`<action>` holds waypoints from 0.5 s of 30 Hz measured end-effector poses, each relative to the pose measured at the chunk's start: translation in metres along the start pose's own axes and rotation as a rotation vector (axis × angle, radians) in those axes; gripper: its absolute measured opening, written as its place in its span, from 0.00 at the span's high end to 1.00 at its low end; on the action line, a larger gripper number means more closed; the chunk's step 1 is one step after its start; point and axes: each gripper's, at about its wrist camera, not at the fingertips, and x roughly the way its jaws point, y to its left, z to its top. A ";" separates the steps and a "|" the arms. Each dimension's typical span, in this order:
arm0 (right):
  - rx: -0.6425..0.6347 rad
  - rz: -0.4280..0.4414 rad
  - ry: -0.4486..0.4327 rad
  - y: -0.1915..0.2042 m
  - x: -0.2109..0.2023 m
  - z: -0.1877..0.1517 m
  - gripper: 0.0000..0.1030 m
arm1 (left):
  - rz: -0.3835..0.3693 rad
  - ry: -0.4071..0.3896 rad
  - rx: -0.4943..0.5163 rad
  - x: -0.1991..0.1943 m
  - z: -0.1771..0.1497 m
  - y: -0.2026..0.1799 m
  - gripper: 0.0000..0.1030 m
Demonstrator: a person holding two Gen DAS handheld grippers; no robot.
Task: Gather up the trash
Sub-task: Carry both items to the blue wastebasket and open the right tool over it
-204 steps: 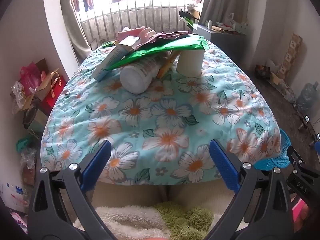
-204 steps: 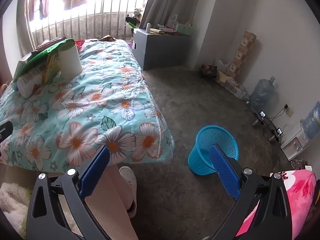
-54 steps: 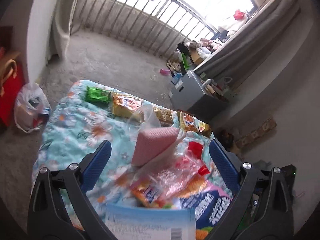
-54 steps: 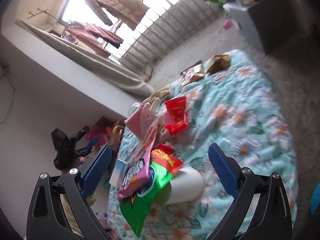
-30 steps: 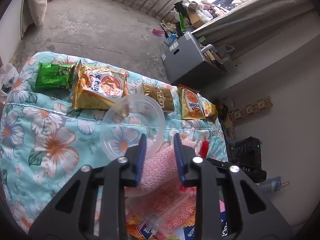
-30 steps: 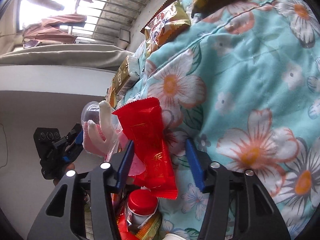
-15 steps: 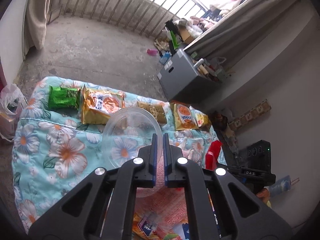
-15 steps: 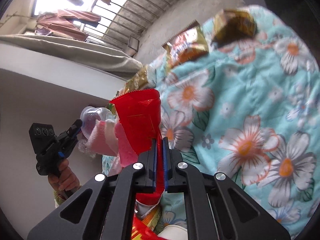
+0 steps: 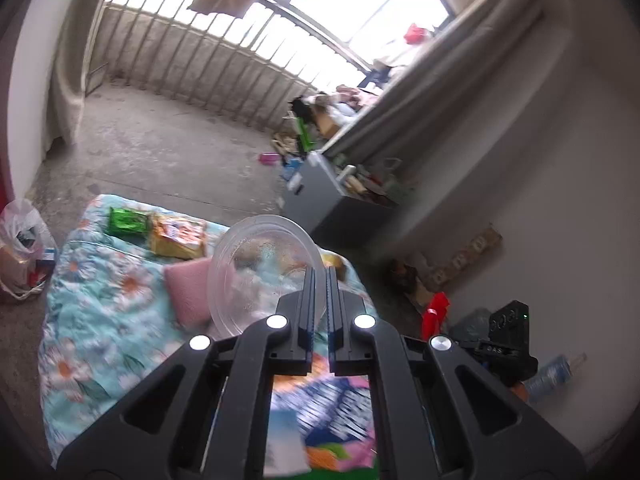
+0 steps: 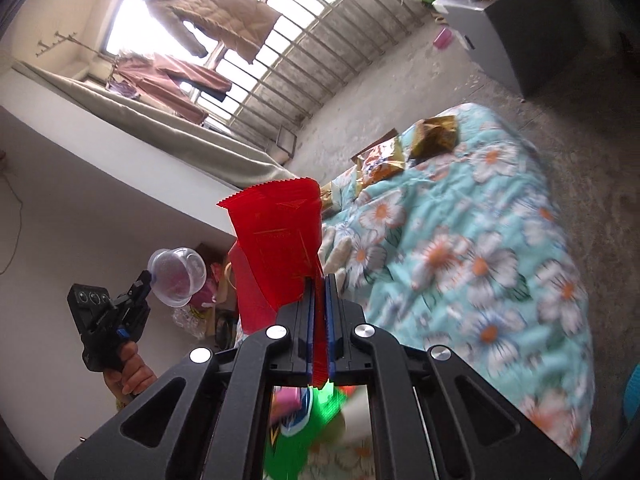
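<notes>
My left gripper (image 9: 319,276) is shut on the rim of a clear plastic cup (image 9: 260,264), held up over the flowered bed cover (image 9: 100,340). The same cup (image 10: 176,276) and left gripper (image 10: 146,280) show at the left of the right wrist view, in a person's hand (image 10: 130,372). My right gripper (image 10: 319,280) is shut on a red wrapper (image 10: 280,236) that stands up from its jaws; this red wrapper (image 9: 436,312) and the gripper's black body also appear at the right of the left wrist view. A pink sponge-like block (image 9: 186,292) lies on the bed.
Snack packets lie at the bed's far end: green (image 9: 128,220), orange-yellow (image 9: 178,236), gold (image 10: 434,136). More wrappers (image 9: 332,404) are piled close below my left gripper. A grey cabinet (image 9: 332,200) stands beyond the bed, a plastic bag (image 9: 20,248) on the floor left.
Both grippers closed, the left on the clear cup and the right on the red wrapper, and lifted them up off the pile. The pink block stayed on the bed.
</notes>
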 end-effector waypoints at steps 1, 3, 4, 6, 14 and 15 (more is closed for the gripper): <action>0.002 -0.006 -0.019 -0.002 -0.021 -0.011 0.95 | -0.019 0.003 0.013 -0.004 -0.006 -0.011 0.97; 0.002 -0.021 -0.057 -0.004 -0.052 -0.032 0.95 | -0.062 0.017 0.045 -0.012 -0.022 -0.039 0.97; 0.004 -0.025 -0.073 -0.006 -0.065 -0.042 0.95 | -0.085 0.029 0.060 -0.013 -0.032 -0.054 0.97; 0.023 -0.040 -0.118 -0.018 -0.102 -0.069 0.95 | -0.127 0.066 0.085 -0.009 -0.054 -0.080 0.97; 0.243 -0.145 -0.241 -0.117 -0.216 -0.175 0.95 | -0.221 0.304 0.334 0.058 -0.167 -0.211 0.97; 0.277 -0.164 -0.258 -0.132 -0.225 -0.184 0.95 | -0.238 0.350 0.343 0.074 -0.183 -0.228 0.97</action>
